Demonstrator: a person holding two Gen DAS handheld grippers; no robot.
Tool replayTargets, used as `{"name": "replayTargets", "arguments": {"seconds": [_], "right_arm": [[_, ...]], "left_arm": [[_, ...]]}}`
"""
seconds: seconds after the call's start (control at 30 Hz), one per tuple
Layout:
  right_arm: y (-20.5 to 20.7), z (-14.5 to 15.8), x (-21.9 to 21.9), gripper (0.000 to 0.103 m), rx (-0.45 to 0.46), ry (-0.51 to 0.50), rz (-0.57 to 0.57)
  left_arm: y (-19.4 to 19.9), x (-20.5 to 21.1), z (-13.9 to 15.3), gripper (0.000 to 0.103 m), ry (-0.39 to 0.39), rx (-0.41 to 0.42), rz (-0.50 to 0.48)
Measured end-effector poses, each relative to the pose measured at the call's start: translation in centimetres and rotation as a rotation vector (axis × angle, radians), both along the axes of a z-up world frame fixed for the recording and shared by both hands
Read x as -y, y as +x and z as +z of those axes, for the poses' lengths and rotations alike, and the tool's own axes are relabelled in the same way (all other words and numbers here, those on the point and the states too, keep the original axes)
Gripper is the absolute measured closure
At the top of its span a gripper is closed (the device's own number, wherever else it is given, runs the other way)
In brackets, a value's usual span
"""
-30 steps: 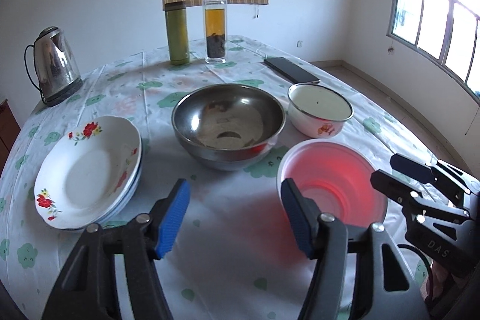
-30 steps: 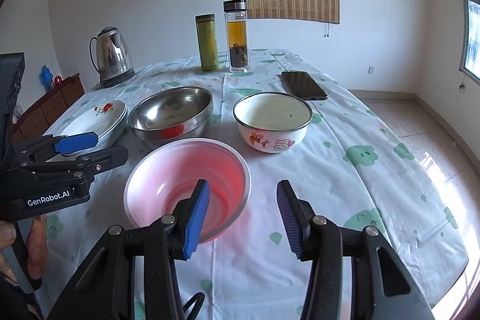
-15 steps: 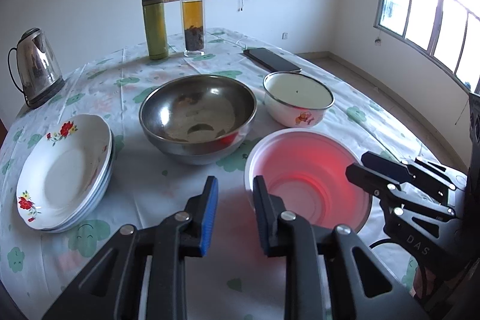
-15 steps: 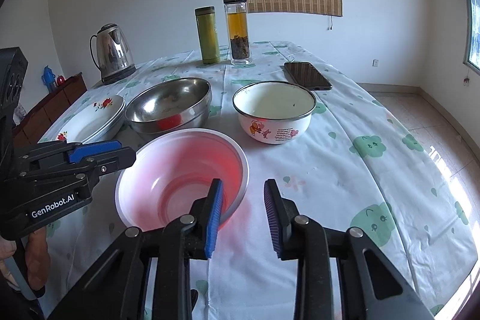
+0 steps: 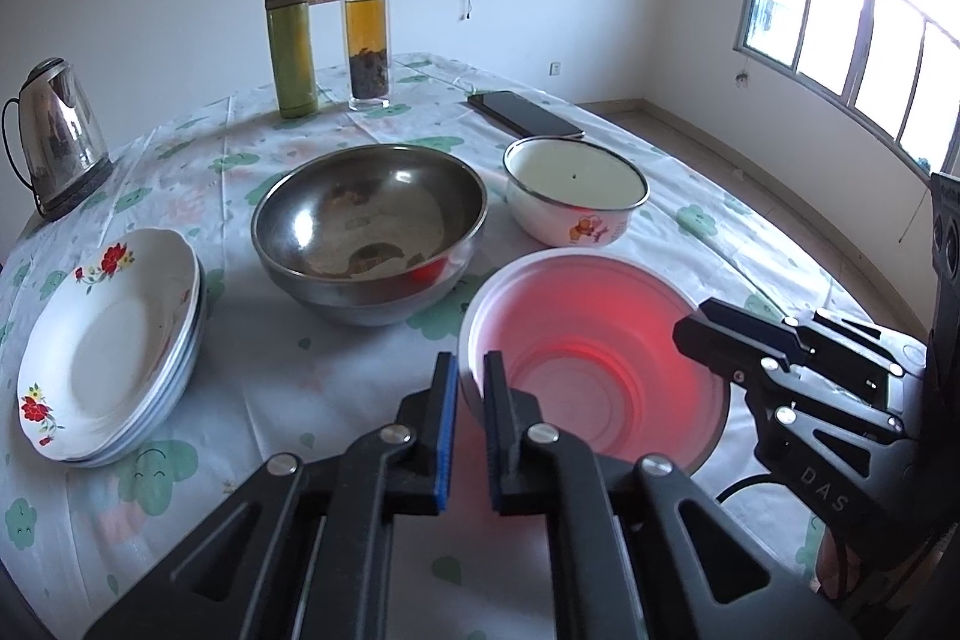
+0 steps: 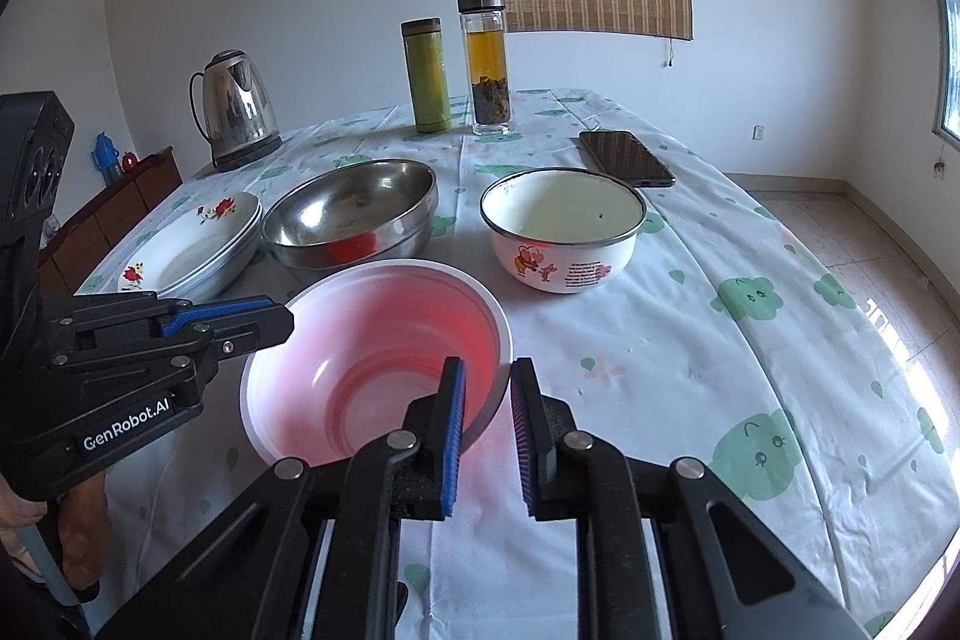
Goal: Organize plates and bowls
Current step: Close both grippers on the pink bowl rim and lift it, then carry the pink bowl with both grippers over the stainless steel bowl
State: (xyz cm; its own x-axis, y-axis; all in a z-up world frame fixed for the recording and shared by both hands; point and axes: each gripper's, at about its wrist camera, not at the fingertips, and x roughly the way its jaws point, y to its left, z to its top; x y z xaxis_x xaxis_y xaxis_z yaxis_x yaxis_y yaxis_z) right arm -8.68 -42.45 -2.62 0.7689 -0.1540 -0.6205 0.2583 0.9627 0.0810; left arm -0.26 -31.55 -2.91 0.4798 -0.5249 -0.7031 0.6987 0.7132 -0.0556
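Both on pink bowl (image 5: 591,370): left gripper (image 5: 471,421) pinches near-left rim, right gripper (image 6: 486,430) narrow astride near-right rim, contact unclear. Behind it: steel bowl (image 5: 369,229), enamel bowl (image 6: 564,235). Risk: thin rim flexes, bowl slips or tilts on uneven lift.

Pink-red bowl (image 5: 591,340) glowing inside a white rim. White plates (image 5: 108,346) with red flowers, white tablecloth (image 6: 690,340) dotted with green clouds. Blue pads (image 6: 451,436) on black fingers.
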Motion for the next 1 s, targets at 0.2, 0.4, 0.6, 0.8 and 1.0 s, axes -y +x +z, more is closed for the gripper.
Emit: {"name": "replayTargets", "arguments": {"seconds": [0.2, 0.4, 0.6, 0.8, 1.0], "right_arm": [[-0.2, 0.0, 0.3, 0.088, 0.005, 0.017, -0.005], [-0.4, 0.5, 0.4, 0.088, 0.021, 0.02, -0.005], [-0.4, 1.3, 0.1, 0.088, 0.035, 0.019, 0.008], [-0.1, 2.5, -0.4, 0.088, 0.057, 0.013, 0.03], [0.3, 3.6, -0.7, 0.088, 0.078, 0.01, 0.051]], "left_arm": [[-0.4, 0.1, 0.2, 0.098, 0.002, 0.024, -0.005], [-0.6, -0.1, 0.7, 0.099, -0.003, 0.044, 0.0], [-0.5, -0.5, 1.7, 0.099, -0.008, 0.058, 0.014], [0.3, -1.0, 2.7, 0.099, -0.024, 0.049, 0.037], [0.9, -1.5, 4.2, 0.099, -0.052, 0.06, 0.051]]}}
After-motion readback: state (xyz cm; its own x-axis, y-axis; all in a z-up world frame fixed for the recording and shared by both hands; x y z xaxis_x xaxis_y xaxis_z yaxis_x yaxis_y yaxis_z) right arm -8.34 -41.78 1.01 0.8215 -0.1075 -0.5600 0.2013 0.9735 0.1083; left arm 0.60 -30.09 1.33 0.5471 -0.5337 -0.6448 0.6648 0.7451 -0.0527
